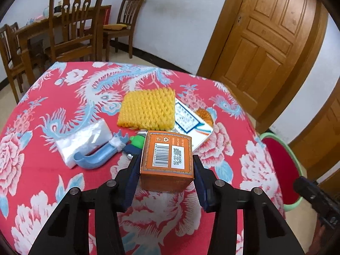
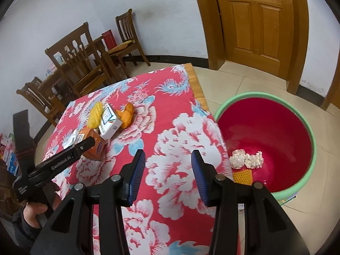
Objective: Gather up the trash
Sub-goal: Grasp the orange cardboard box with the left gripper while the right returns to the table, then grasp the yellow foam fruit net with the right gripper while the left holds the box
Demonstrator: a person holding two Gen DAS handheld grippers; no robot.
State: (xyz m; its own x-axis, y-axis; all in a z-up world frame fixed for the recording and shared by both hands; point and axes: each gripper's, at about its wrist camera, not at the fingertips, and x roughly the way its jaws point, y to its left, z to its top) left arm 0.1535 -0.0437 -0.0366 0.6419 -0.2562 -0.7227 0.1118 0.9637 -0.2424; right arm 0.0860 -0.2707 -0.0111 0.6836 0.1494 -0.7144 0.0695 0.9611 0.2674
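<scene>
Now the small orange cardboard box with a barcode label (image 1: pixel 166 161) is gripped between the blue pads of the left claw (image 1: pixel 166 165), just above the worktop draped in a red floral cloth (image 1: pixel 63 180). Behind the box, on the cloth, a yellow foam fruit net (image 1: pixel 146 109), a white printed carton (image 1: pixel 189 121), a clear plastic bag (image 1: pixel 85 142) and a blue curved plastic piece (image 1: pixel 95 157) are seen close together. The right claw (image 2: pixel 167 170) is held parted over the cloth with nothing between its pads. Beside the worktop, on the floor, a red basin with a green rim (image 2: pixel 276 131) is placed, and two crumpled white paper wads (image 2: pixel 246 159) and a yellow mesh piece (image 2: pixel 242 176) are lying inside it.
</scene>
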